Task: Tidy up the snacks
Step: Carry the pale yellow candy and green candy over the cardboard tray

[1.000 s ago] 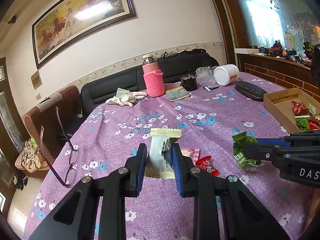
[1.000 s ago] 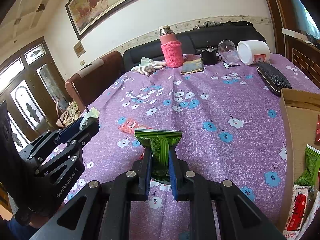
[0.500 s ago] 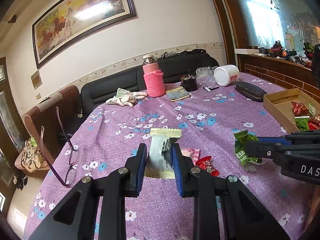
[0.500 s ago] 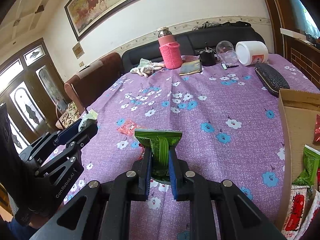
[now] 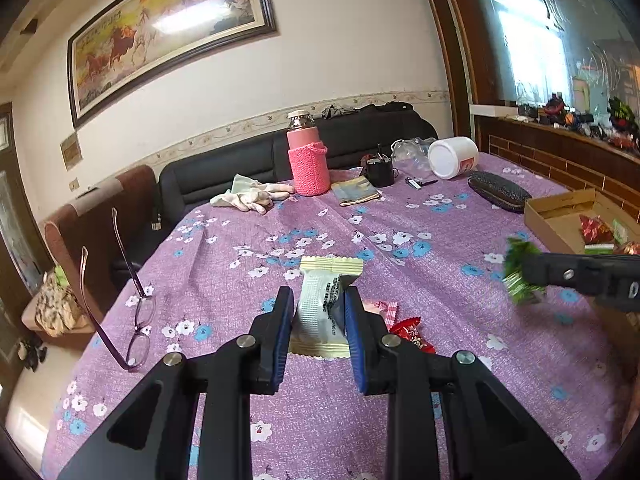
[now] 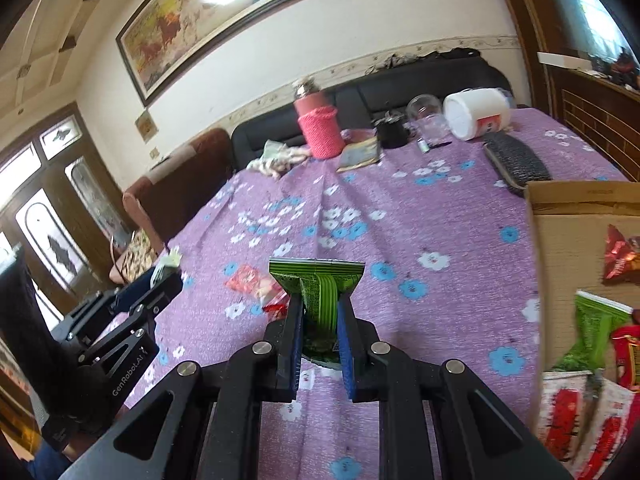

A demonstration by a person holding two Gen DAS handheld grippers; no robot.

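Left wrist alone shows glasses (image 5: 136, 312) beside the clamped cream packet (image 5: 320, 312).

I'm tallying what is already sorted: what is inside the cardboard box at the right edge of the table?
The cardboard box holds a red packet, a green packet and red-and-white packets. Its right part runs out of frame, so anything there cannot be seen.

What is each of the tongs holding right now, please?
Left tongs: closed on the cream snack packet.
Right tongs: closed on the green snack packet.
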